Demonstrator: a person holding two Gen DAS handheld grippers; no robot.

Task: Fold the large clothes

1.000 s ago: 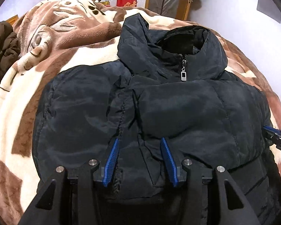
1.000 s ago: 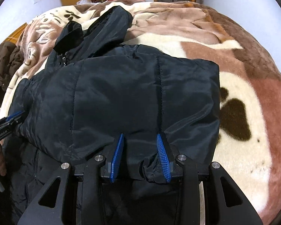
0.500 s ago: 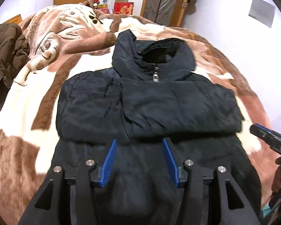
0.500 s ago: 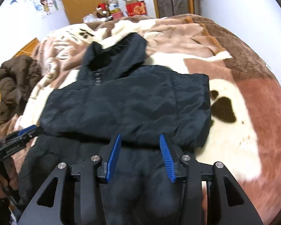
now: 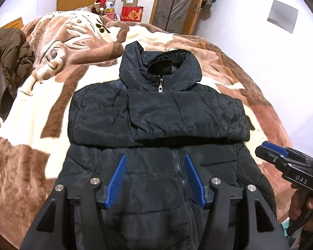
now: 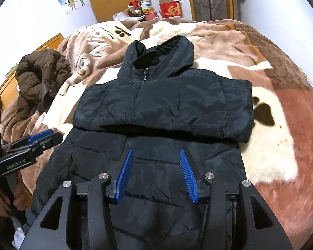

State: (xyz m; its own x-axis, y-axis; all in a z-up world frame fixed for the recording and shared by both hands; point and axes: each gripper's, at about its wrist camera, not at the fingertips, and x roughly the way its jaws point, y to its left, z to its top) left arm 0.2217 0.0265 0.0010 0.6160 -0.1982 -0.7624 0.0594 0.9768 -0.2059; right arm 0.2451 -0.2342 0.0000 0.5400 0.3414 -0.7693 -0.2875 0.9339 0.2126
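Lying on bed: black jacket point(image 5: 156, 129), both sleeves folded across its chest.
Left tool point(image 5: 155, 181): hovering over jacket hem, open, empty.
Right tool point(image 6: 156, 175): hovering over jacket hem, open, empty.

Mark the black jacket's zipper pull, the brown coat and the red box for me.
zipper pull point(image 5: 160, 89): left wrist view, on the silver tab below the collar.
brown coat point(image 6: 41, 73): right wrist view, on the puffy heap's middle.
red box point(image 5: 131, 13): left wrist view, on its printed front face.
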